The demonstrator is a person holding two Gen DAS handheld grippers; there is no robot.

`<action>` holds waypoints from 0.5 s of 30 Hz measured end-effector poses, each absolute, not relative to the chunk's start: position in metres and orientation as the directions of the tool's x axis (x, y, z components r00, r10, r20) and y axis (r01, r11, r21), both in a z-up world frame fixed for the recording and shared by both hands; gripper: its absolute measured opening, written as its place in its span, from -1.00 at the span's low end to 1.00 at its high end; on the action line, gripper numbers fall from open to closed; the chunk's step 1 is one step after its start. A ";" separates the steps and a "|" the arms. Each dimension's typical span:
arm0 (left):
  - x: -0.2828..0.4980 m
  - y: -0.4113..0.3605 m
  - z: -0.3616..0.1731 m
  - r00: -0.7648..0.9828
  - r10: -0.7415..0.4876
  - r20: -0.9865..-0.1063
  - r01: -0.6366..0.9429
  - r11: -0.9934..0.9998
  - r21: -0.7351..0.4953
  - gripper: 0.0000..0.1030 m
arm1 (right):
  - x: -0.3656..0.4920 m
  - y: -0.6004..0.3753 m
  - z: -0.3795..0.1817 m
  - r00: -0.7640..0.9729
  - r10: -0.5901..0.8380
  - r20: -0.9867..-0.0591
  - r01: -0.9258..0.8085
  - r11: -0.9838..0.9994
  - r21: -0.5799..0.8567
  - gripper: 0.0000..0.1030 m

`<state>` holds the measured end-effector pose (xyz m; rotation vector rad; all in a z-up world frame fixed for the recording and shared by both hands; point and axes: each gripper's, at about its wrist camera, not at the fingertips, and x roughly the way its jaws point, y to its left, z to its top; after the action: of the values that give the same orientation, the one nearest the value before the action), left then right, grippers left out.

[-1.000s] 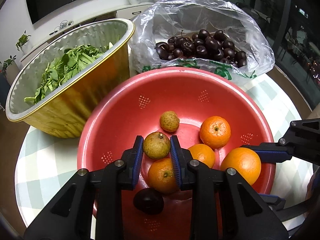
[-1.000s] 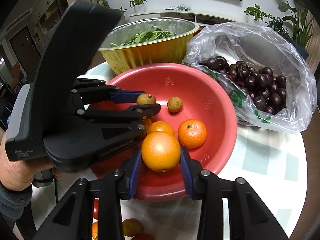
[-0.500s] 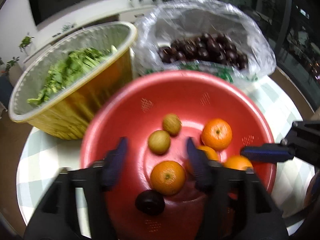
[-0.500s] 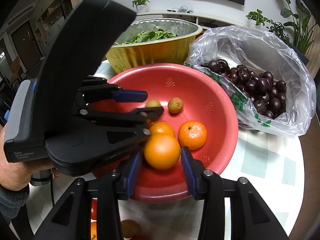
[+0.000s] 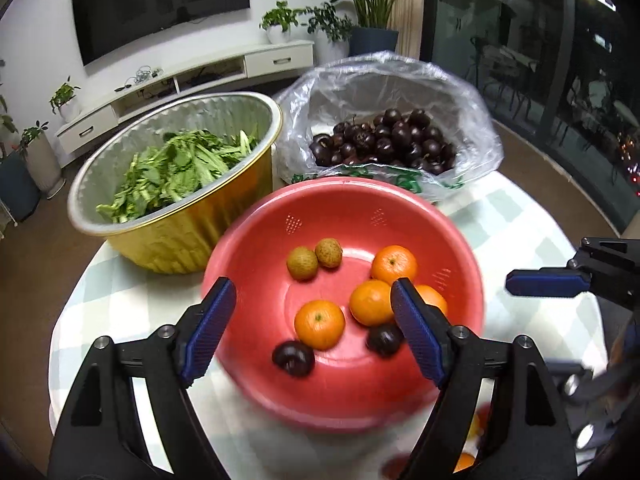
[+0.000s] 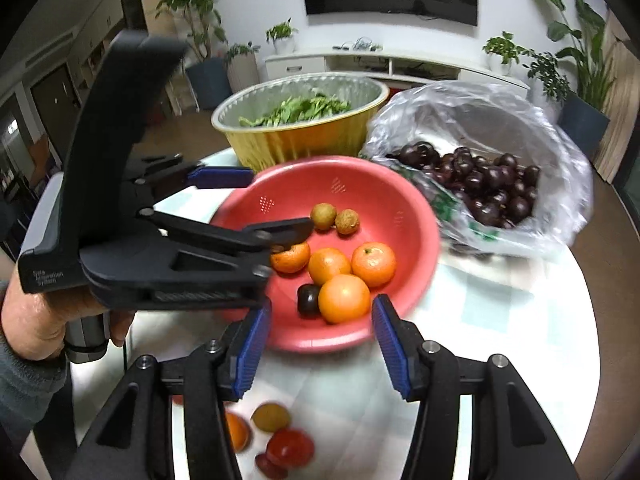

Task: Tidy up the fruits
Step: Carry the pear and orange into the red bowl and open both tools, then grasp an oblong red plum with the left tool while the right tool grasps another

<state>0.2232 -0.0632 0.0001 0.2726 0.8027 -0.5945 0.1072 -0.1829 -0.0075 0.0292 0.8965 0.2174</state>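
Note:
A red bowl [image 5: 452, 360] [image 6: 384, 204] holds two brown longans [image 5: 303, 263], several oranges [image 5: 319, 324] and two dark plums [image 5: 293, 358]. My left gripper [image 5: 312, 286] hangs above the bowl's near side. Its jaws are opening and nothing is between them. In the right wrist view the left gripper [image 6: 280, 202] reaches in from the left. My right gripper [image 6: 320, 306] is over the bowl's near rim, jaws opening. A large orange [image 6: 344, 298] lies in the bowl beyond its pads [image 6: 390, 344], which do not touch it. One right finger [image 5: 548, 282] shows in the left view.
A gold foil bowl [image 5: 192, 232] of green leaves stands at the back left. A clear plastic bag of dark cherries [image 5: 384, 140] sits at the back right. Loose on the checked tablecloth near me are a longan [image 6: 270, 417], an orange [image 6: 236, 430] and a red fruit [image 6: 290, 448].
The left gripper let go of a longan, which now lies beside the other one. The right gripper released the large orange into the bowl. Both grippers widened and pulled back and up.

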 end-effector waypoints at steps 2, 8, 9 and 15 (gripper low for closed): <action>0.207 -0.053 0.005 0.550 -0.398 -0.734 0.586 0.810 -0.001 0.72 | 0.091 -0.188 -0.003 0.619 0.208 -0.757 -0.166 0.977 0.133 0.12; 0.150 -0.021 -0.002 0.529 -0.402 -0.747 0.594 0.804 -0.012 0.72 | 0.044 -0.194 -0.004 0.624 0.240 -0.743 -0.158 0.971 0.181 0.12; 0.143 -0.018 -0.007 0.520 -0.397 -0.756 0.601 0.799 -0.006 0.72 | 0.037 -0.193 -0.005 0.620 0.244 -0.746 -0.158 0.970 0.186 0.12; 0.098 -0.004 -0.049 0.444 -0.324 -0.835 0.675 0.734 0.074 0.72 | 0.010 -0.195 -0.027 0.584 0.254 -0.771 -0.141 0.967 0.212 0.12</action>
<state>0.0982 -0.0043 -0.0486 0.4322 0.9172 -0.6440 0.0104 -0.1954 -0.0269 0.1332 0.9188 0.2314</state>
